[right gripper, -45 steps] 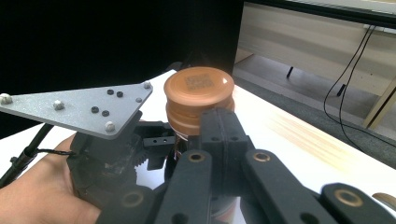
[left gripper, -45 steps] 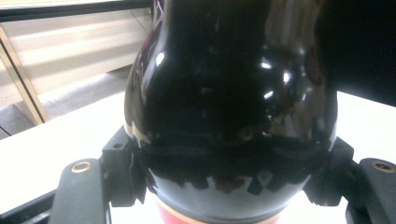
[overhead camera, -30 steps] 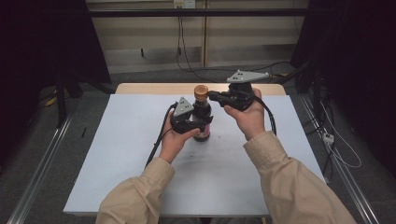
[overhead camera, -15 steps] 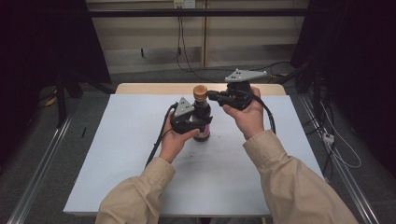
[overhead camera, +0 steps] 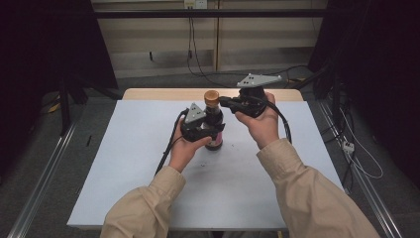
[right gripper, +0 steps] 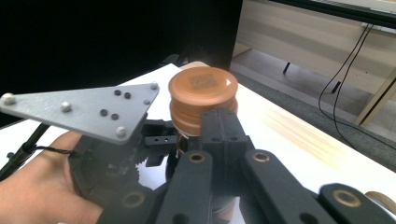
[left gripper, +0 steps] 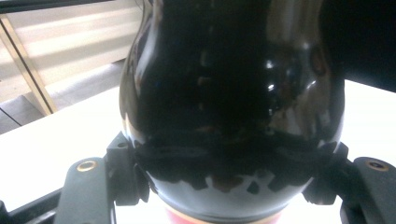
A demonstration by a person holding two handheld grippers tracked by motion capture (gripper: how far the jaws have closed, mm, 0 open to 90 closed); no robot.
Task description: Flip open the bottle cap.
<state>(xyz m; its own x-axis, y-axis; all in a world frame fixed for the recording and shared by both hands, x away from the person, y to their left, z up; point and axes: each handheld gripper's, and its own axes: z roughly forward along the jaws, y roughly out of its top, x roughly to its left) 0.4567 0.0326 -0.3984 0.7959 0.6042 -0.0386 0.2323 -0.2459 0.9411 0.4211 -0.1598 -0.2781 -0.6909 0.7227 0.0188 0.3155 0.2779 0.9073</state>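
A dark glossy bottle [overhead camera: 215, 143] with a round brown cap [overhead camera: 211, 96] stands upright on the white table [overhead camera: 124, 168]. My left gripper [overhead camera: 210, 130] is shut on the bottle's bulging body; in the left gripper view the black glass [left gripper: 229, 84] sits between the two pads [left gripper: 123, 172], which press on its sides. My right gripper [overhead camera: 223, 102] is held level at cap height with its jaws shut together. In the right gripper view its tips [right gripper: 219, 116] rest against the side of the cap [right gripper: 203, 88], with nothing between them.
The left gripper's grey plate [right gripper: 84, 109] and the hand holding it [right gripper: 42, 186] sit close to the left of the cap. Cables trail from both grippers over the table. Beyond the table's wooden far edge [overhead camera: 163, 93] is floor with cables, and dark curtains flank both sides.
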